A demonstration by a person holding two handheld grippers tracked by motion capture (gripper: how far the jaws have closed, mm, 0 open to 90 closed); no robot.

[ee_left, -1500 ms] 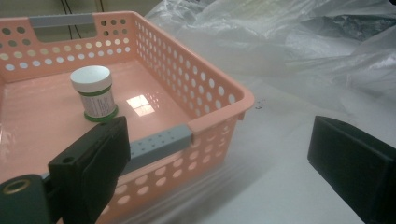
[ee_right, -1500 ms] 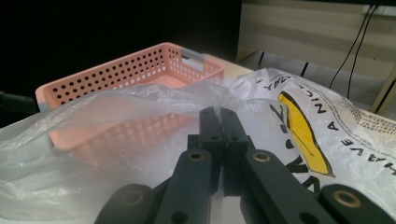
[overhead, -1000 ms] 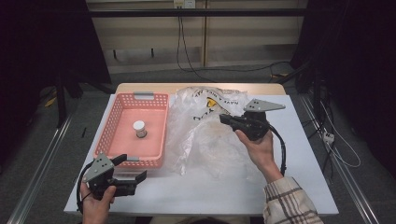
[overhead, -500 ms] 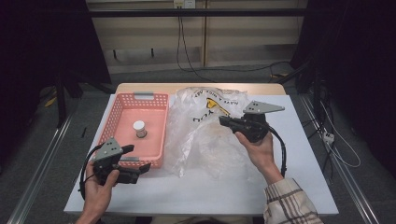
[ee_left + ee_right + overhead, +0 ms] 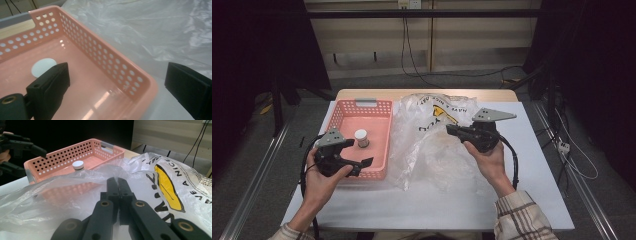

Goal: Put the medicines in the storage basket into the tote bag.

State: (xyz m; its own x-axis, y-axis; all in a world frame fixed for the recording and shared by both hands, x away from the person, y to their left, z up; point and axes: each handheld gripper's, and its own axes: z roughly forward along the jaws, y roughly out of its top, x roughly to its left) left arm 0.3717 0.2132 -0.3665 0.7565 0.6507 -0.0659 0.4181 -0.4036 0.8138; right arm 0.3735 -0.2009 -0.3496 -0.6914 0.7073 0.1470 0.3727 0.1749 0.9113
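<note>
Thin, crinkled plastic made up the bag (image 5: 437, 140), which lay spread across the middle of the white table (image 5: 537, 200), just beside the pink perforated basket (image 5: 377, 172) that held a small white-capped jar (image 5: 361, 138). It would likely handle as light, limp and slippery, bunching wherever it was pinched, so a firm hold on a gathered fold or the rim of its mouth seemed wiser than a flat panel. The right gripper (image 5: 451, 131) had its jaws closed tight together on a raised fold of the film, as the right gripper view showed. The left gripper (image 5: 366, 163) hung with its jaws spread wide over the basket's near corner, grasping nothing, one jaw inside the basket and the other outside its wall.
</note>
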